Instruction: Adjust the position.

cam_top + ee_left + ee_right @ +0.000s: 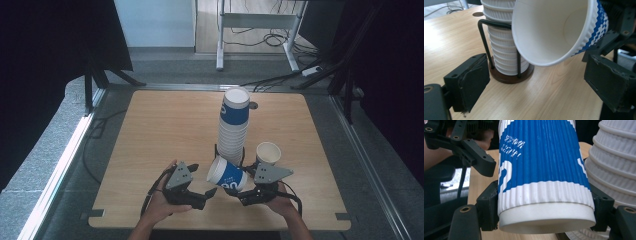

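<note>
Blue cup (pixel 227 176) sits bottom centre in the high view, tipped sideways, clamped by the right gripper (pixel 240 192). Left gripper view: left gripper (pixel 536 85) is released, mouth upper right. Right gripper view: base pinched low centre; I'd hold steady, approach square.

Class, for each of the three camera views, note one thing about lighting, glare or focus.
High view: dark curtains frame a brightly lit wooden table, everything evenly sharp. Left gripper view: strong glare whitens the tabletop at the left edge, and the near open tongs look soft. Right gripper view: the blue cup held in the right tongs is crisp, while the cup stack behind blurs slightly.
</note>
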The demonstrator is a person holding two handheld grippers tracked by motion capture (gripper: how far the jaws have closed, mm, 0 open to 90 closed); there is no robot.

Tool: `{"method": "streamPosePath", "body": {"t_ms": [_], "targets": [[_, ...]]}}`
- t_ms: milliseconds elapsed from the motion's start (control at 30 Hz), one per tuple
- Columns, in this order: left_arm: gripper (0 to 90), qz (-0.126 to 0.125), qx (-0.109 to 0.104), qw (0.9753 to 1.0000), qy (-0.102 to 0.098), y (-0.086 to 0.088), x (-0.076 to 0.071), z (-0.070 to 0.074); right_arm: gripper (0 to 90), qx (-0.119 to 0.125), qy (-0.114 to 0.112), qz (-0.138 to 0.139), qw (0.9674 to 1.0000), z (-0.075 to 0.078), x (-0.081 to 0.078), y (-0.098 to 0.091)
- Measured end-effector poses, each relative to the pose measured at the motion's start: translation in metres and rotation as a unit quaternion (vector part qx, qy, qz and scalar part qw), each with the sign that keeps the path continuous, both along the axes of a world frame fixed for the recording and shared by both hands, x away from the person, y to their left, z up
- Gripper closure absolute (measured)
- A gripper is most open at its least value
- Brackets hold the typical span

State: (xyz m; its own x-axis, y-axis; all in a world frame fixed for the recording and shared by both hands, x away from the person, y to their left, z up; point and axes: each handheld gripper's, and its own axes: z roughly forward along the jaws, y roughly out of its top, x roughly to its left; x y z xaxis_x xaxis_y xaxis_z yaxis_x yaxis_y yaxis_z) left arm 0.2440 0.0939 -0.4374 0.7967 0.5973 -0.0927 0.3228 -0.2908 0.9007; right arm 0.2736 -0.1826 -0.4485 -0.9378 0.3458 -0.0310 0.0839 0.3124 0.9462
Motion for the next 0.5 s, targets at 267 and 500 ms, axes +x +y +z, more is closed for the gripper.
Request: {"method": "streamPosePath", "body": {"t_ms": [267, 500], "targets": [[6.2, -0.007, -0.039, 0.9990, 0.020, 0.004, 0.002, -0.002, 27.8, 0.017, 0.005, -0.008, 0.9998, -0.010, -0.003, 0.000], [6.2, -0.009, -0.032, 0.9991, 0.024, 0.001, 0.002, -0.007, 27.8, 0.020, 0.010, -0.015, 0.9996, -0.017, -0.002, -0.002]]}}
